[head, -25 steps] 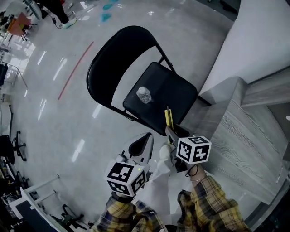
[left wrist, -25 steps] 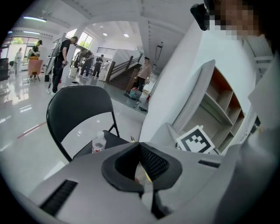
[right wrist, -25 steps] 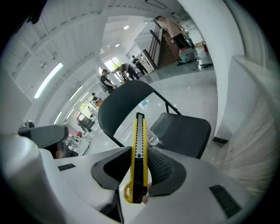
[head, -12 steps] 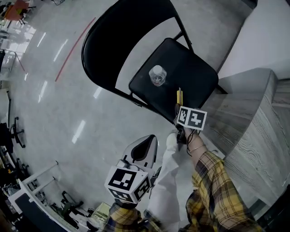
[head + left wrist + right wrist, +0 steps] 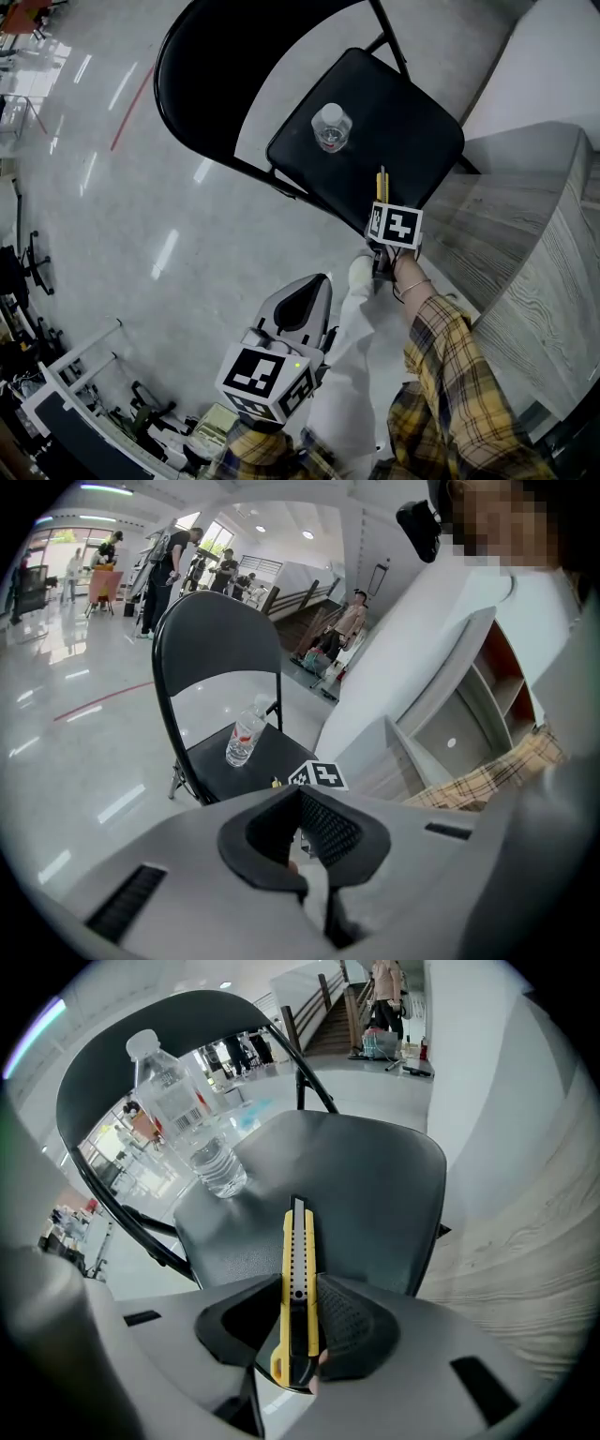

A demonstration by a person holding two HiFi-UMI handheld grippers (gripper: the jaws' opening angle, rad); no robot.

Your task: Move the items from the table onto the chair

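Knife (image 5: pixel 297 1260): in my right tongs (image 5: pixel 300 1288), above the chair (image 5: pixel 412 122) seat's near edge, lower right of the bottle (image 5: pixel 331 126).
Risk: let go this close to the edge, I judge it could slide off onto the floor.
Right tongs: clamped on the knife's handle.
Left tongs (image 5: pixel 300 794): together, empty.

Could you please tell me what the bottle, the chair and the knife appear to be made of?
The bottle: probably clear plastic; you can see through it.
The chair: matte black seat, likely vinyl or painted metal; thin tubular frame, probably painted steel.
The knife: glossy yellow plastic casing with a dull grey, metal-looking strip down the middle.
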